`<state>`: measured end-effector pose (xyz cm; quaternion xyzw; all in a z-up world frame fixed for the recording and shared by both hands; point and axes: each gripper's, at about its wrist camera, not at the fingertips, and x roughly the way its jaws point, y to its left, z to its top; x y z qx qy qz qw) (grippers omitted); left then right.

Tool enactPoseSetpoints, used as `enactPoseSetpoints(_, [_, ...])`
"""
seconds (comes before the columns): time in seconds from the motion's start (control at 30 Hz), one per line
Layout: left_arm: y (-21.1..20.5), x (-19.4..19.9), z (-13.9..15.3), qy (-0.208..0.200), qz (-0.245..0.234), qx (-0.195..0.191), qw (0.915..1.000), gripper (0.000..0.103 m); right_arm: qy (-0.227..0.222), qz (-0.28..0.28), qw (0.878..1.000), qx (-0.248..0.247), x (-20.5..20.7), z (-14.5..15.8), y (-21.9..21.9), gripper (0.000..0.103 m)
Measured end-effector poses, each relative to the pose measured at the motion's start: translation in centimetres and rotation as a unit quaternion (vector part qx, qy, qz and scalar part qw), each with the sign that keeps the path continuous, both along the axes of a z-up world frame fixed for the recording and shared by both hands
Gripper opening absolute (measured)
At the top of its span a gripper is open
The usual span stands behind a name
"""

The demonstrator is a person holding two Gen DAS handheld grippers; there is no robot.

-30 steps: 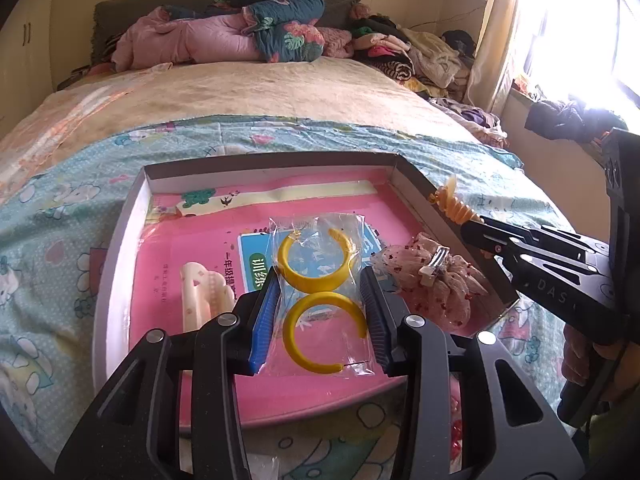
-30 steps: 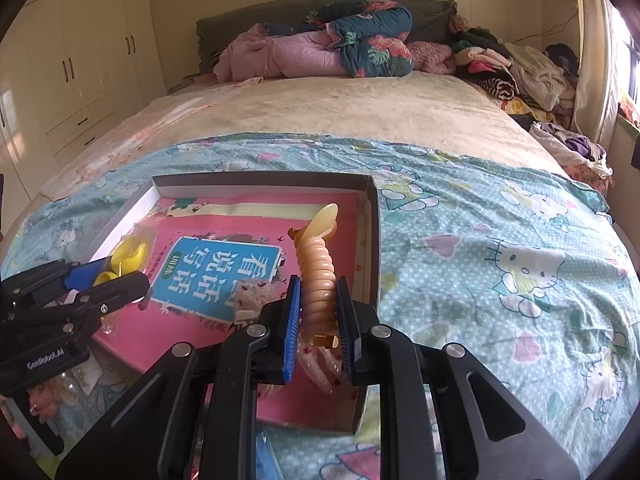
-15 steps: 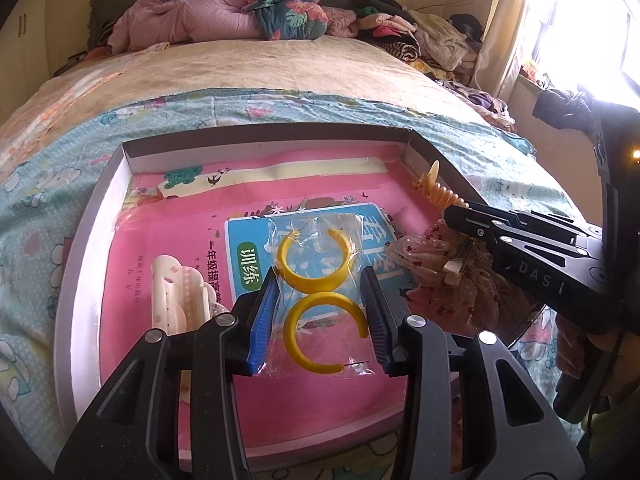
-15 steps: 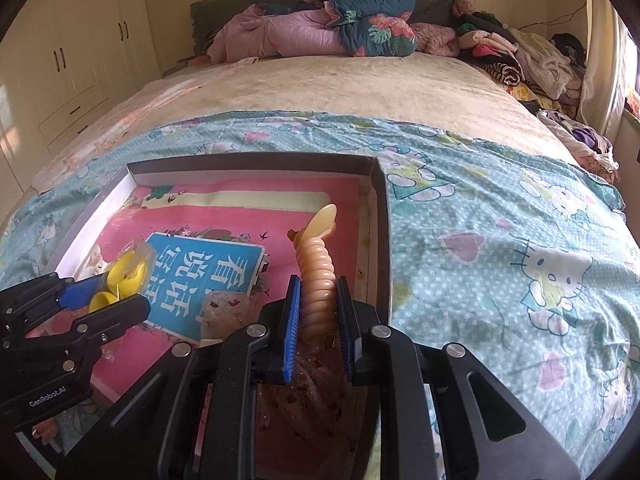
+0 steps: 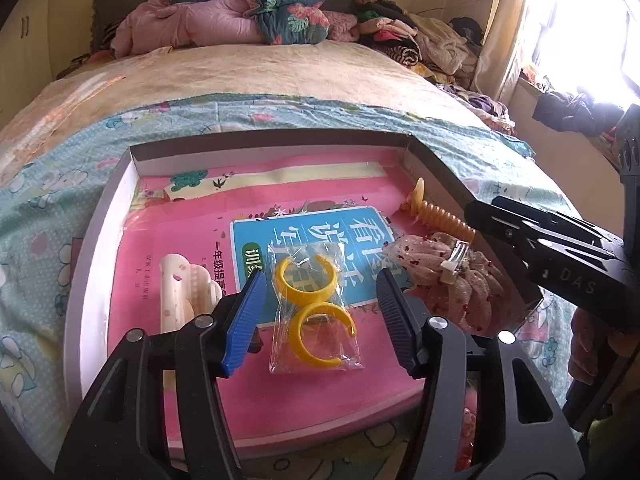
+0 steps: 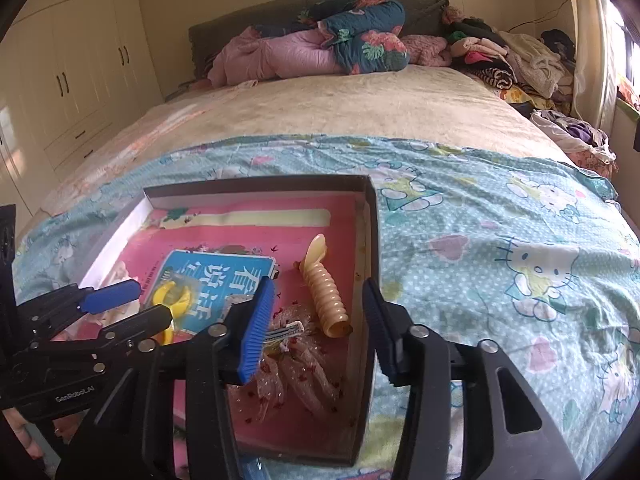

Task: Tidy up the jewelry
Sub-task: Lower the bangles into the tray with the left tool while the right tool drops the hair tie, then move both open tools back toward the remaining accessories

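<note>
— Both tongs gape: left tongs (image 5: 320, 312) straddle the bagged yellow hoop earrings (image 5: 314, 312), right tongs (image 6: 320, 320) flank the spiral hair clip (image 6: 324, 294), both lying in the box (image 5: 100, 248).
— Next?
— Lift straight out, clear of the scrunchie (image 5: 460, 280). Readable: "DAS" on one handle, "GenRobot.AI" on the other; the booklet (image 5: 320, 240) is in Chinese.

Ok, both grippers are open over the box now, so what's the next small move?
Probably lift both grippers straight up and clear. The left gripper is open with the bag of yellow hoops lying loose in the box, and the right gripper is open around the spiral hair clip, also lying inside.
</note>
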<state>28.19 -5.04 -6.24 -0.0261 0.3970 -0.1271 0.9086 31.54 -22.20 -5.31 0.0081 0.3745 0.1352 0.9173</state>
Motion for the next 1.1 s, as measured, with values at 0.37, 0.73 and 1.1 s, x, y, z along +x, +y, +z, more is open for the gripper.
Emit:
enactPoseSetpoints(0.37, [0.3, -2.7, 3.1, -0.049, 0.012, -0.003, 0.9987, 0.072, -0.042, -0.018, 0.999, 0.026, -4.3, 3.3, -2.0, 0.073])
enactPoseSetpoints(0.73, [1.8, -6.2, 5.0, -0.076, 0.029, -0.012, 0.9966, 0.086, -0.059, -0.009, 0.998, 0.031, -8.8, 4.8, -2.4, 0.078])
enactPoseSetpoints(1.1, [3.2, -9.0, 5.6, -0.09, 0.039, -0.015, 0.995, 0.089, -0.07, 0.006, 0.997, 0.033, -12.4, 5.8, -1.5, 0.079])
